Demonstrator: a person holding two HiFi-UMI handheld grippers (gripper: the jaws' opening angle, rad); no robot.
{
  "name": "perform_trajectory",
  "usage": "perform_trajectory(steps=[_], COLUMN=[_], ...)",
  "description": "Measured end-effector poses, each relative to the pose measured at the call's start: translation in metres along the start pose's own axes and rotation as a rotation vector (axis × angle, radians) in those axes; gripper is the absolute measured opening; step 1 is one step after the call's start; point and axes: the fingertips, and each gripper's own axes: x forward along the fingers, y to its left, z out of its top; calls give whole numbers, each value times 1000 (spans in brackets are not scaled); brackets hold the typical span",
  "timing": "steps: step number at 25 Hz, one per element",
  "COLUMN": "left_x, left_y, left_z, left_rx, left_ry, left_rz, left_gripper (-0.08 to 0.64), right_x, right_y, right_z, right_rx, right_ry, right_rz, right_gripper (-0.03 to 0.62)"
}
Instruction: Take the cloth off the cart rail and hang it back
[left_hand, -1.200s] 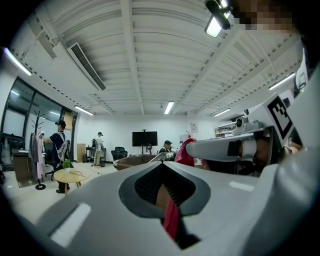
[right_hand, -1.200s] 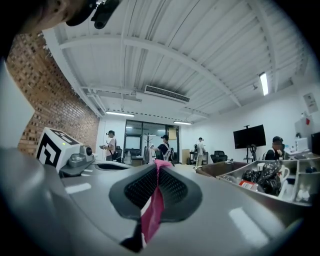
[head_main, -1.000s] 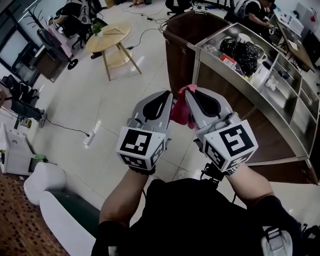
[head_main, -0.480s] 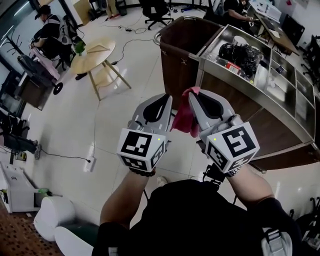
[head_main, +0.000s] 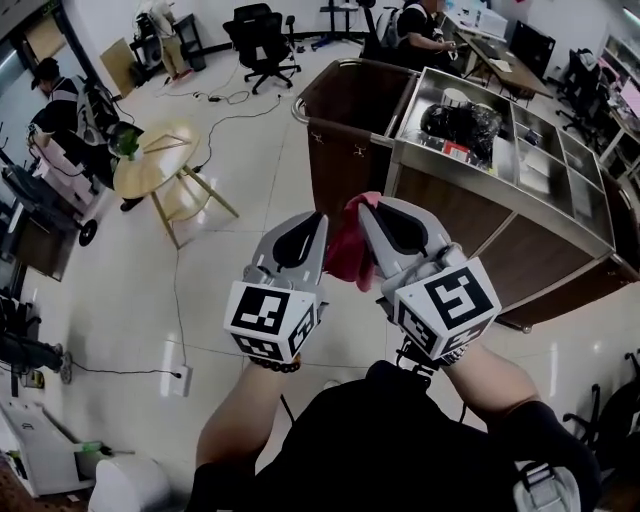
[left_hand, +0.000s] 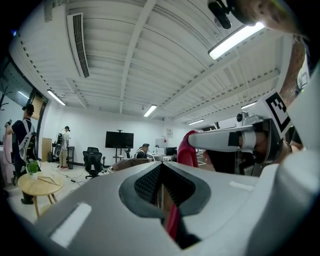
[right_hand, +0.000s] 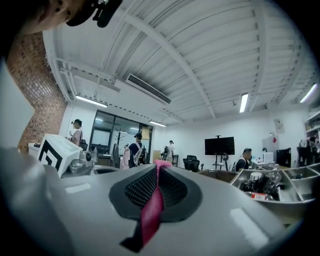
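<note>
- A pale, glossy floor (head_main: 240, 190) spreads through an open office. A round wooden table (head_main: 150, 168) stands off to the left and an office chair (head_main: 262, 40) farther back, with wide bare floor between them and the person.
- The cart (head_main: 480, 225), steel-topped with brown sides, runs along the right. Its curved rail (head_main: 300, 100) rims the brown bin at its left end.
- The left gripper (head_main: 318, 220) and the right gripper (head_main: 366, 212) are held up side by side in front of the person, tips near each other.
- Each has its jaws pressed together on a fold of the red-pink cloth (head_main: 348, 248).
- The cloth bunches between the two tools in the air, above open floor, apart from the rail and the cart's brown side.
</note>
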Motion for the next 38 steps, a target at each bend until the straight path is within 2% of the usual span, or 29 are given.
perform_trajectory(steps=[5,13,19,26,38], left_x=[-4,13,43,106,139], left_y=[19,61,103,139,193], left_z=[4,-5,-6,-11,-12], left_rx=[-16,-14,10,27,25], left_ry=[-16,-14,-7,8,-7], left_rz=[-18,-34,-41,-27,-27], left_gripper=[3,3,3,3,3], right_x=[18,62,107,152,209], right_y=[12,7,-9,-60,-79], right_z=[3,-6,-14,-17,-21], right_rx=[-14,-4,4,13,4], right_ry=[9,-6,-23,-42,-43], right_rz=[-5,-7,-5,19,15], right_gripper=[6,6,6,6,6])
